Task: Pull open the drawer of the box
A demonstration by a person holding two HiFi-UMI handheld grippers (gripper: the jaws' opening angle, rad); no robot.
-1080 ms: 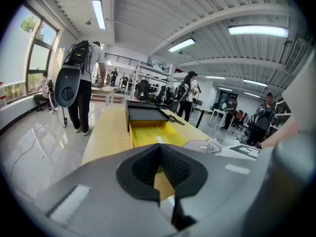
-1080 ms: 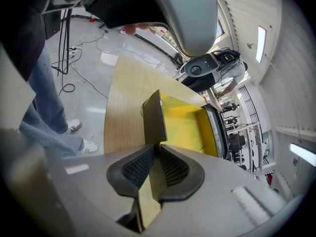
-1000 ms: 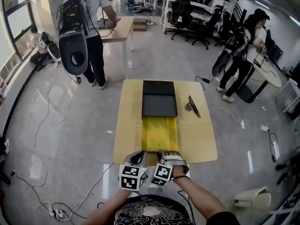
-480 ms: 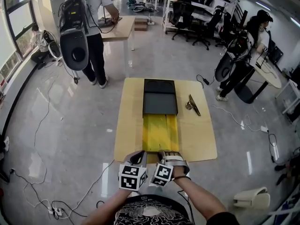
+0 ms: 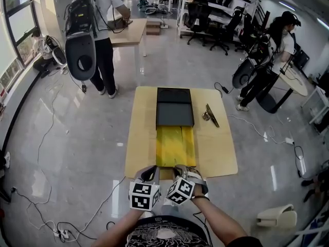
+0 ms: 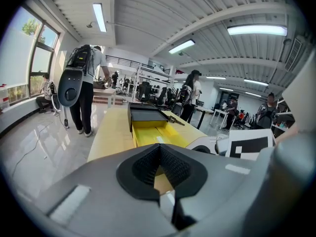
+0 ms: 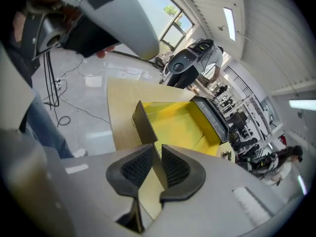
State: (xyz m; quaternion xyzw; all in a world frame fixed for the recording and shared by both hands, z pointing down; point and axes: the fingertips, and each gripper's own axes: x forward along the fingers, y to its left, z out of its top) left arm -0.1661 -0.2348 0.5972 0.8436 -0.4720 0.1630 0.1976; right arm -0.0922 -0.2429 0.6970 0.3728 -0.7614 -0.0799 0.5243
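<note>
A black box (image 5: 175, 107) lies on the far half of a wooden table (image 5: 216, 148). Its yellow drawer (image 5: 175, 145) is pulled out toward me, and the brown drawer front (image 5: 165, 174) reaches the table's near edge. My left gripper (image 5: 150, 174) and right gripper (image 5: 181, 172) sit side by side at that front. In the right gripper view the thin dark drawer front (image 7: 144, 125) runs between the pads of the right gripper (image 7: 157, 154), which is shut on it. The left gripper (image 6: 159, 149) has its pads together at the tips with a tan strip between them.
A small metal tool (image 5: 209, 115) lies on the table to the right of the box. A person with a backpack (image 5: 95, 35) stands at a desk at the far left, another person (image 5: 267, 60) at the far right. Cables (image 5: 51, 225) trail across the floor at the left.
The right gripper's marker cube has tilted and shifted slightly. The drawer and left gripper have barely moved. Both people in the background have shifted a little.
</note>
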